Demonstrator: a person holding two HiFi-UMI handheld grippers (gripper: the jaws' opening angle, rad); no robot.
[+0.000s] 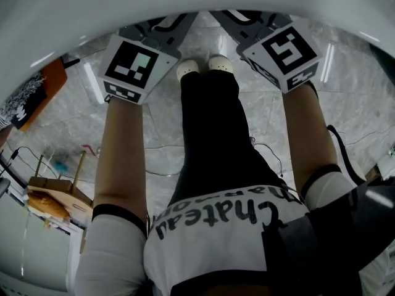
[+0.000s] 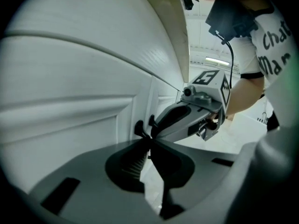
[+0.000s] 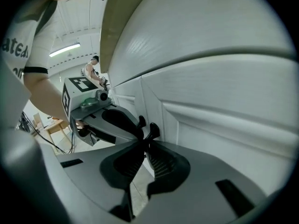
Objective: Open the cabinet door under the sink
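Note:
Two white panelled cabinet doors meet under the sink, the left door (image 2: 70, 101) and the right door (image 3: 224, 115). Each carries a small black knob near the shared edge. In the left gripper view my left gripper (image 2: 149, 141) is shut on the left knob (image 2: 138, 128). Beside it the right gripper (image 2: 153, 125) reaches the other knob. In the right gripper view my right gripper (image 3: 146, 141) is shut on the right knob (image 3: 154, 130), and the left gripper (image 3: 141, 126) holds its knob alongside. In the head view the white counter rim (image 1: 185, 5) hides both sets of fingertips; only the marker cubes (image 1: 133, 66) (image 1: 285, 53) show.
The person's legs and white shoes (image 1: 203, 66) stand close to the cabinet between the two arms. A wooden stool (image 1: 58, 190) and loose cables (image 1: 154, 165) are on the marble floor at the left. An orange board (image 1: 52, 82) lies further left.

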